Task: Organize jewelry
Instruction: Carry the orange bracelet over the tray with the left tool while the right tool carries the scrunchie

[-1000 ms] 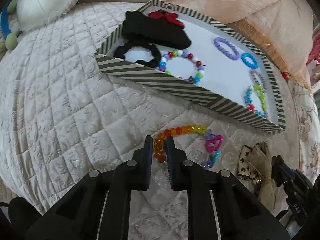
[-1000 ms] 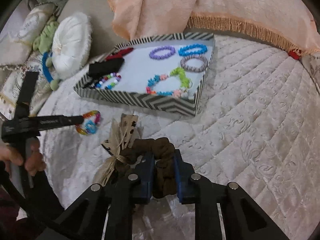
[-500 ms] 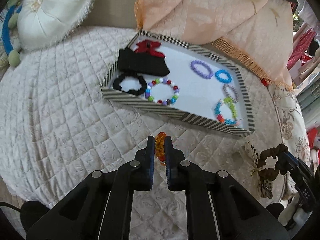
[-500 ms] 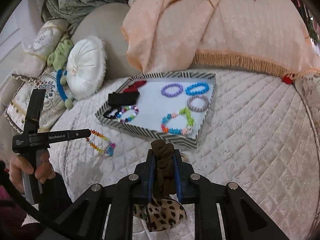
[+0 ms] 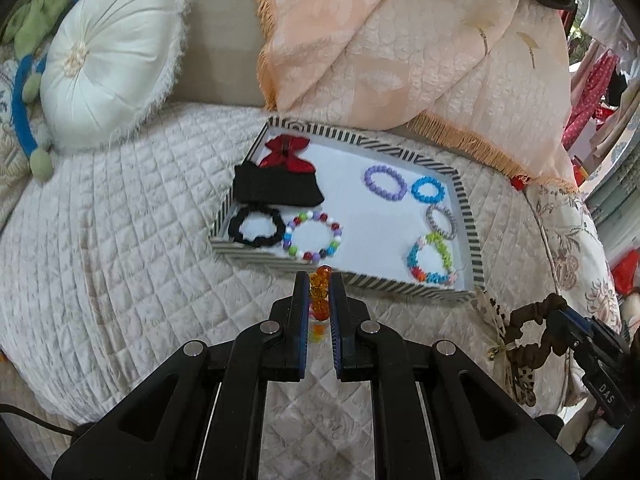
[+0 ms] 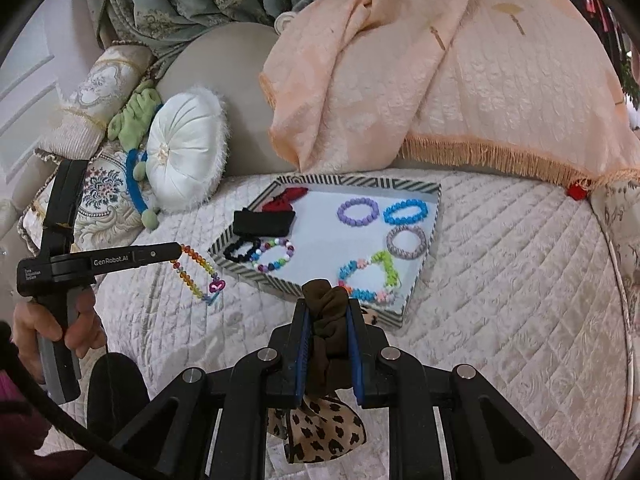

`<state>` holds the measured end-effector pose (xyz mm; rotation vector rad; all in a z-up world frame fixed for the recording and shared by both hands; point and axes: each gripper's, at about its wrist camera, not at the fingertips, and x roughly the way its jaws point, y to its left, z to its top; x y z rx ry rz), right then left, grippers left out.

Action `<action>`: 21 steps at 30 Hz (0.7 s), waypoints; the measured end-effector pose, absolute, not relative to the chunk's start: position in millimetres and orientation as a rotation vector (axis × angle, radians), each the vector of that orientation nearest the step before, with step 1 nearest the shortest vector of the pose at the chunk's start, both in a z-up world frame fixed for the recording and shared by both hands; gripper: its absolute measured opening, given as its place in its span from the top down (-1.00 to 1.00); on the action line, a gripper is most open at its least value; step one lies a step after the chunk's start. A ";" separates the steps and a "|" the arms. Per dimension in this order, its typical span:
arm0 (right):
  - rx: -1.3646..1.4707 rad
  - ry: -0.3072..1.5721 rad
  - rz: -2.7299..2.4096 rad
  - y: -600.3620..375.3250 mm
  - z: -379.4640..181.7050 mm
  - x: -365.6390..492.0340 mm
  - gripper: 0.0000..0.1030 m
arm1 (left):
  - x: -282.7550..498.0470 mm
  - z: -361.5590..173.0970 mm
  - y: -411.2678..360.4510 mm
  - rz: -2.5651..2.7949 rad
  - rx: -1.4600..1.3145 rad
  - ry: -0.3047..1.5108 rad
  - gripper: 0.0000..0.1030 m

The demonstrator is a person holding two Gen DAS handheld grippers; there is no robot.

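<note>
Both claws have risen since a second ago: the beaded strand that lay on the bed and the scrunchie that sat on the quilt are now lifted clear.

Left wrist view: my left claw (image 5: 319,292) is closed on the amber end of the rainbow bead bracelet (image 5: 319,288), held just short of the near edge of the striped tray (image 5: 466,216). Inside the tray, the black scrunchie (image 5: 256,227) sits in the near left corner, with bracelets along the right edge.

Right wrist view: my right claw (image 6: 328,320) is clamped on the brown scrunchie (image 6: 326,320), with a leopard-print bow (image 6: 316,432) hanging below it. The rest of the bead bracelet dangles from the left claw, off the tray's left side above the bed (image 6: 500,280).

I judge this the carry step. Next, each piece needs moving over the tray's rim to a bare white patch, lowering, then releasing without snagging.
</note>
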<state>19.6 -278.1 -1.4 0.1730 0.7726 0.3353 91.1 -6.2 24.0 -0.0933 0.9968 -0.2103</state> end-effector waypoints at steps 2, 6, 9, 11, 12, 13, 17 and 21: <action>0.172 0.767 0.340 -275.4 2.8 26.6 0.68 | 95.8 26.1 -10.7 -0.211 -0.083 0.991 0.84; 0.169 0.763 0.349 -269.3 7.3 41.6 0.68 | 105.7 28.1 -18.1 -0.214 -0.064 0.986 0.84; 0.175 0.769 0.359 -262.8 6.4 58.8 0.68 | 114.9 28.5 -22.2 -0.216 -0.055 0.984 0.84; 0.173 0.775 0.364 -258.1 3.9 70.6 0.68 | 123.9 27.7 -24.7 -0.214 -0.048 0.986 0.84; 0.174 0.778 0.366 -256.7 3.0 75.0 0.68 | 127.8 27.0 -25.8 -0.213 -0.046 0.987 0.84; 0.176 0.783 0.370 -253.9 0.5 82.6 0.68 | 131.8 26.1 -26.7 -0.211 -0.041 0.988 0.84; 0.195 0.803 0.377 -248.6 -9.3 106.5 0.68 | 150.1 22.0 -29.5 -0.201 -0.029 0.993 0.84; 0.253 0.832 0.394 -242.7 -25.0 134.0 0.68 | 169.3 17.3 -31.5 -0.188 -0.017 0.996 0.84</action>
